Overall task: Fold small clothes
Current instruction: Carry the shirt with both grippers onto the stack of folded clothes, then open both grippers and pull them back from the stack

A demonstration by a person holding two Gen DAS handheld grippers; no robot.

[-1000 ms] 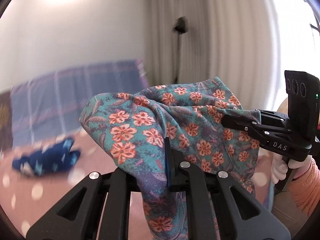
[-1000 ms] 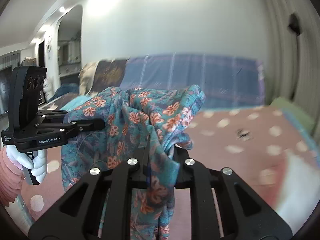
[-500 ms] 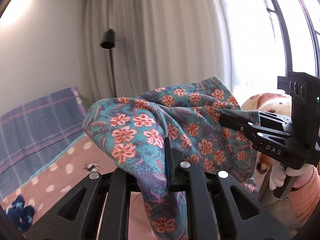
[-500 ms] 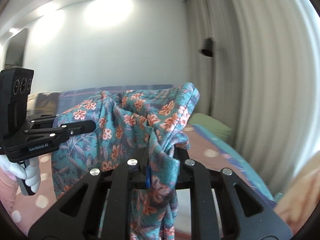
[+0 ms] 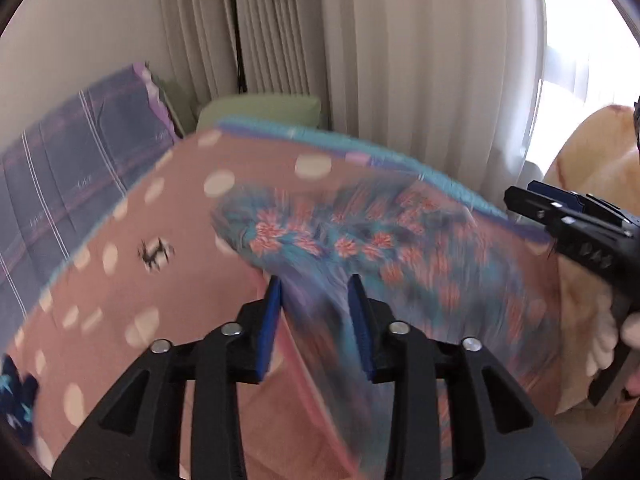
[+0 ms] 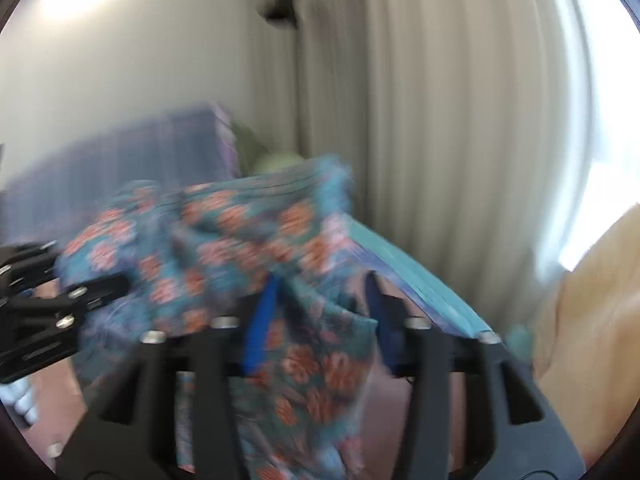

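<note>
2 grippers, left gripper [image 5: 314, 312] and right gripper [image 6: 320, 312], have jaws opening, letting the floral garment [image 5: 360, 240] between them drop toward the dotted bedspread [image 5: 132, 272] for folding

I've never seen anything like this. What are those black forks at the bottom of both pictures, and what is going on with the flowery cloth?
There is no robot here. A person holds a two-fingered tool in each hand, and each tool carries a camera that looks along its fingers. One picture is from the left tool, the other from the right tool; each also catches the other tool at its edge. The floral garment, teal with orange flowers, hangs between both pairs of blue pads, which are opening and no longer pinch it. Below lies a pink dotted bedspread, with a dark blue garment at its edge. The pictures are blurred.
</note>
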